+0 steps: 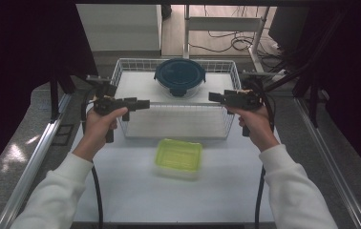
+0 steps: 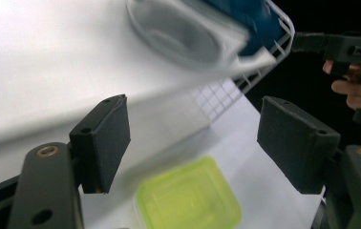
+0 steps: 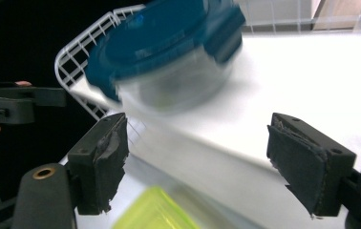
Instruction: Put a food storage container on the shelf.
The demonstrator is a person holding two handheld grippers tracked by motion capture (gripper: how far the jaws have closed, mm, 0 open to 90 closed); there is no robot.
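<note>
On the white worktop (image 1: 135, 191) a white wire basket (image 1: 121, 71) stands at the far side, and a round clear container with a dark blue lid (image 1: 180, 76) sits inside it against its far wall, about midway across. Nearer the person, just outside the basket's near wall, a rectangular container with a yellow-green lid (image 1: 178, 157) lies flat on the worktop. The left gripper (image 1: 143, 104) is held level over the basket's left near corner and points right, toward the middle; its jaws stand wide apart with nothing between them, and in the left gripper view the yellow-green lid shows below the gap. The right gripper (image 1: 213, 97) is held level over the basket's right side and points left, facing the other one; its jaws also stand wide apart and hold nothing. Both grippers are well apart from the round container and touch neither container.
</note>
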